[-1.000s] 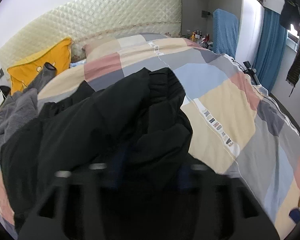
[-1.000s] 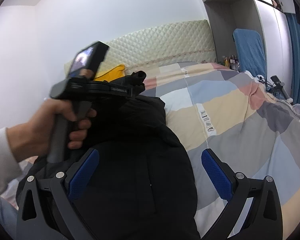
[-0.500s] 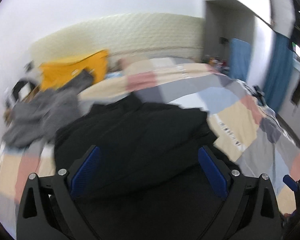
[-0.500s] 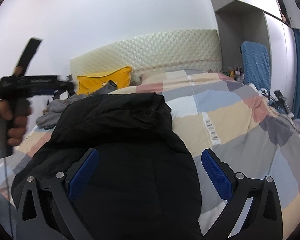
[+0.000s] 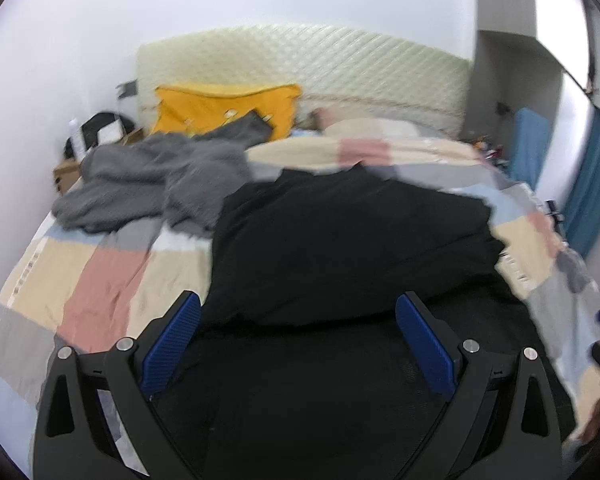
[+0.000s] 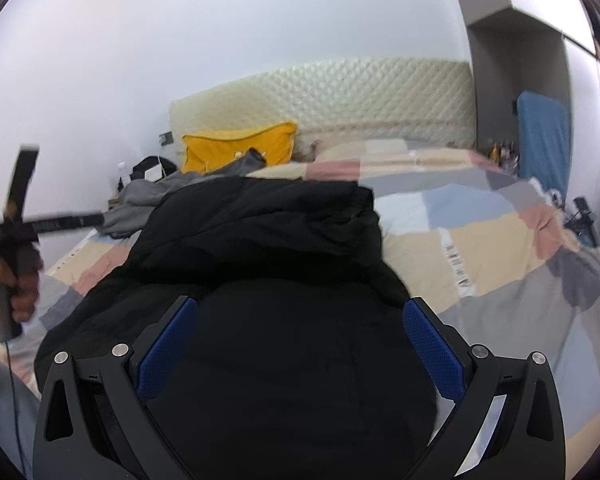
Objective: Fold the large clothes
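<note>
Left wrist: spread left gripper [image 5: 298,334] over black coat [image 5: 352,240], nothing pinched; likewise spread right gripper [image 6: 300,338].

1. Left gripper [image 5: 298,334]: a second ago its jaws were blurred against the jacket [image 5: 352,248]; they have since spread wide, and nothing is between the pads.
2. In the right wrist view, the left gripper [image 6: 66,218] and its hand [image 6: 10,290] have passed from above the jacket [image 6: 260,240] at centre left to the far left edge, clear of the cloth.
3. The raised fold now lies flat on the jacket's lower half.
4. Left wrist view: the grey garment [image 5: 152,180] has shifted from the left edge to upper left.
</note>
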